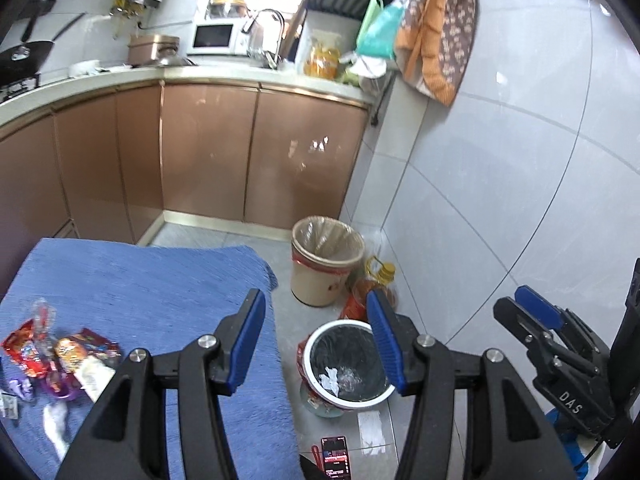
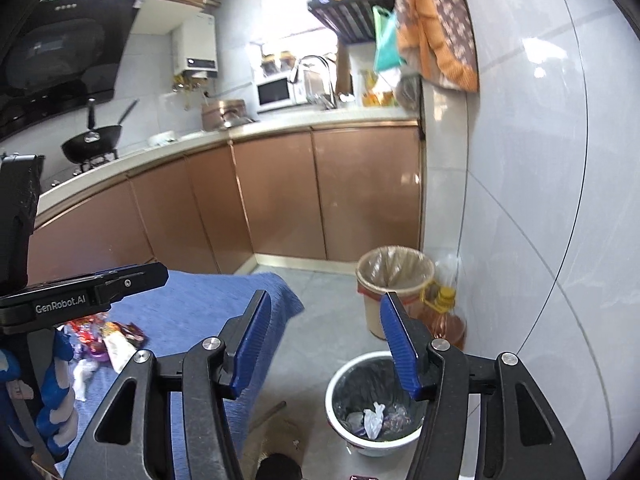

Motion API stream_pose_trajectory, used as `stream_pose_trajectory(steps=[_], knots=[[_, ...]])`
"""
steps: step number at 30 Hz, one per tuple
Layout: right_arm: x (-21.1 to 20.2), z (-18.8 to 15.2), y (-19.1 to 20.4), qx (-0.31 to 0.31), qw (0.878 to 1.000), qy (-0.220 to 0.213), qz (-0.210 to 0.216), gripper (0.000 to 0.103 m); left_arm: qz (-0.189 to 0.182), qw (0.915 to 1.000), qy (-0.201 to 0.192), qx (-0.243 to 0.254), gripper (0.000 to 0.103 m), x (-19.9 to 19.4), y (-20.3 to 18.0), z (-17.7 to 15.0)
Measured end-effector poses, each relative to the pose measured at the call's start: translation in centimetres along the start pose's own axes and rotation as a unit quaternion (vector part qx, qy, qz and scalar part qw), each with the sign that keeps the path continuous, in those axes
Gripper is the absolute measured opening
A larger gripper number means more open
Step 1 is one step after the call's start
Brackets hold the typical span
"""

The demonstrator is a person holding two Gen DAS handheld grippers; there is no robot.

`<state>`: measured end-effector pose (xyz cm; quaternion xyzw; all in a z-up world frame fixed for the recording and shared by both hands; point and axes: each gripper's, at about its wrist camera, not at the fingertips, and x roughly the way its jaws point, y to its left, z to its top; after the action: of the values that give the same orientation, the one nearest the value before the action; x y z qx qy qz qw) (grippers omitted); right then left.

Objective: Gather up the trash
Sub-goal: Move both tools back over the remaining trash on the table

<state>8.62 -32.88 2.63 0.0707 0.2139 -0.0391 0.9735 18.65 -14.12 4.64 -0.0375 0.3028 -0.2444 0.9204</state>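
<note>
Beside a white-rimmed bin (image 1: 347,364) on the grey tiled kitchen floor (image 2: 320,320), a surface draped in blue cloth (image 1: 152,288) carries the trash. Copper-coloured cabinets (image 1: 208,152) under a pale countertop run behind the bin, and a glossy tiled wall (image 1: 500,180) rises beside it. Crumpled snack wrappers (image 1: 60,356), red, purple and white, lie on the cloth well apart from the bin, whose black liner holds a few white and clear scraps (image 2: 376,420). Just behind the bin stand a beige lined bucket (image 1: 322,264) and an oil bottle (image 2: 444,320); a phone (image 1: 335,456) lies on the floor near it. Above the bin, the left gripper (image 1: 316,340) and right gripper (image 2: 326,344) both show jaws parted and empty.
</note>
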Motion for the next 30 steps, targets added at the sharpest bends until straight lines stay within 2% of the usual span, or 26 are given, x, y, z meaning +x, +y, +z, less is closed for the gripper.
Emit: stream_pose_trajectory(steps=[8,18,23,30], knots=[[-3.9,1.7,4.4,-0.033,0.998,-0.035,0.025,0.058,0.024,0.9992,-0.03,-0.008,0.051,-5.7,3.1,-0.5],[-7.3,2.2,9.0,-0.062,0.994,-0.062,0.061,0.06,0.046,0.9964,-0.066,-0.026,0.051,-12.0,6.0,-1.5],[-8.6,2.2,10.7,-0.075,0.992,-0.072,0.076,0.06,0.064,0.994,-0.084,-0.03,0.058,-14.9,7.1,-1.7],[-10.0,1.9,12.7,-0.094,0.988,-0.08,0.096,0.06,0.079,0.9911,-0.098,-0.044,0.059,-17.7,9.0,-2.3]])
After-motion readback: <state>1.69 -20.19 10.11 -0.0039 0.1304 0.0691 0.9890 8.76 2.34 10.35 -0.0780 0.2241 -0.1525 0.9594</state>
